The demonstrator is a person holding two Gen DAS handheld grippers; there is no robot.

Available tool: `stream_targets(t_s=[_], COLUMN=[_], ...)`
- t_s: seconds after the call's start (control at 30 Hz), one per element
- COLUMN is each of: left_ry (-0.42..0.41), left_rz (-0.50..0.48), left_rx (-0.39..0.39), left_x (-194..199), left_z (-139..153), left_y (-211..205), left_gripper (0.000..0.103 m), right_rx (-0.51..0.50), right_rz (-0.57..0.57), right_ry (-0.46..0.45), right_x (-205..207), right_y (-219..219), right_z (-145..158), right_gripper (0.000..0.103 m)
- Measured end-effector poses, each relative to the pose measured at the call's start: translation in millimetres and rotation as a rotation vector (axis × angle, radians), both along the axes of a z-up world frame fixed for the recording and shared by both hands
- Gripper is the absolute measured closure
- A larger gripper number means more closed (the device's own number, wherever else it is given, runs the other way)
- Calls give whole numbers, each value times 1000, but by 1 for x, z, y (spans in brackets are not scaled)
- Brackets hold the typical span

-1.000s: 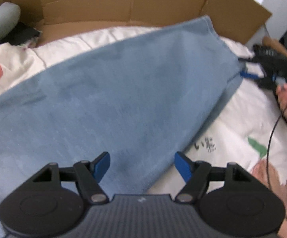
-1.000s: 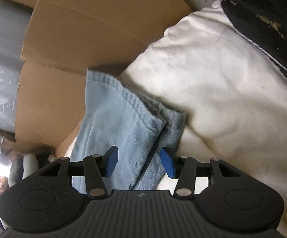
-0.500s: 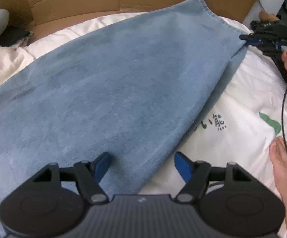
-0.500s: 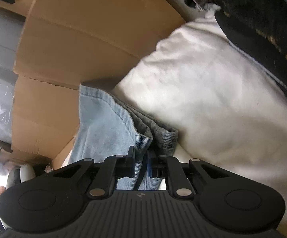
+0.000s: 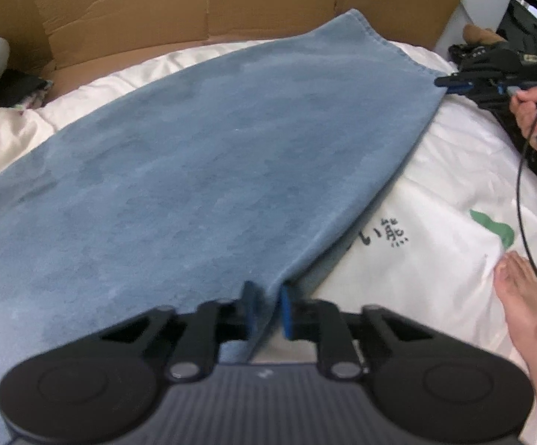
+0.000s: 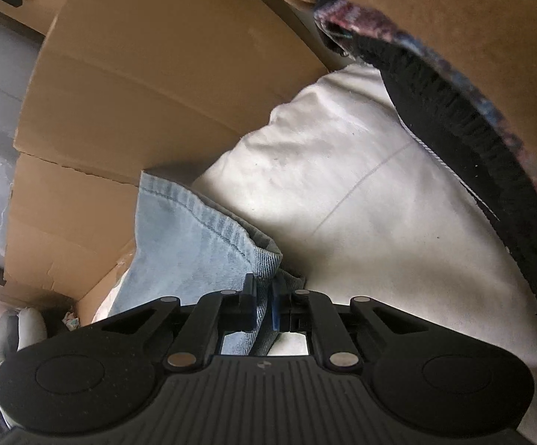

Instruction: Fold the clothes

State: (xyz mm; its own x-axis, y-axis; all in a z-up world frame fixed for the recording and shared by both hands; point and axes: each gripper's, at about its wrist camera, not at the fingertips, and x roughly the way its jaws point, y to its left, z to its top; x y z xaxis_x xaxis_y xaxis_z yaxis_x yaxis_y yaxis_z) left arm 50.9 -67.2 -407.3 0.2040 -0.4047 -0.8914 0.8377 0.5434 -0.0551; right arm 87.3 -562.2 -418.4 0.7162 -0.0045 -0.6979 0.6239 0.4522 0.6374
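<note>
Blue denim garment [image 5: 201, 155]: spread flat mid-frame, unfolded; left gripper [image 5: 266, 309] closing onto its lower edge, right gripper [image 6: 264, 306] clamping its hem corner; folding pending.

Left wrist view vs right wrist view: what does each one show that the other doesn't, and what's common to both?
Left wrist only: the full spread of the blue garment, the left gripper with jaws closing on its near edge, a bare foot, black print on the white bedding, and the right gripper at the far corner.

Right wrist only: the stitched hem up close, and a dark patterned cloth.

Both: garment, bedding, cardboard box.
</note>
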Motion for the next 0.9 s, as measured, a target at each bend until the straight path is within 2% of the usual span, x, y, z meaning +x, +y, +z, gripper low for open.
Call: stream_targets(t_s=[0.13,0.2,0.3,0.47,0.53,0.6,0.67,0.7,0.77,0.9], left_ry=[1,22,58,78,93,85,55,41,39,38], left_rz=[-29,-22,-12,-40,-10,41,84,104,149,228], left_rx=[-19,-35,-66,-25,-35,-33,-25,-21,-13,9], left_x=[-2,0,4,2,4,8,11,13,14,17], left_z=[2,4,6,0,6,12,18,21,22,23], left_y=[0,2,6,6,14,25,41,48,62,88], left_gripper=[100,100,101,97,91,76,52,47,30,26], right_rx=[8,13,40,58,61,66,69,69,72,82], right_rz=[3,15,36,133,177,231,286,314,355,425], right_ry=[10,23,14,14,16,11,9,11,14,19], right_x=[-3,-7,-13,-10,-9,-4,1,2,5,11], right_y=[3,8,19,49,61,74,86,93,103,121], right_z=[6,9,13,18,20,22,25,26,26,26], right_gripper=[90,77,75,71,71,71,70,70,70,70])
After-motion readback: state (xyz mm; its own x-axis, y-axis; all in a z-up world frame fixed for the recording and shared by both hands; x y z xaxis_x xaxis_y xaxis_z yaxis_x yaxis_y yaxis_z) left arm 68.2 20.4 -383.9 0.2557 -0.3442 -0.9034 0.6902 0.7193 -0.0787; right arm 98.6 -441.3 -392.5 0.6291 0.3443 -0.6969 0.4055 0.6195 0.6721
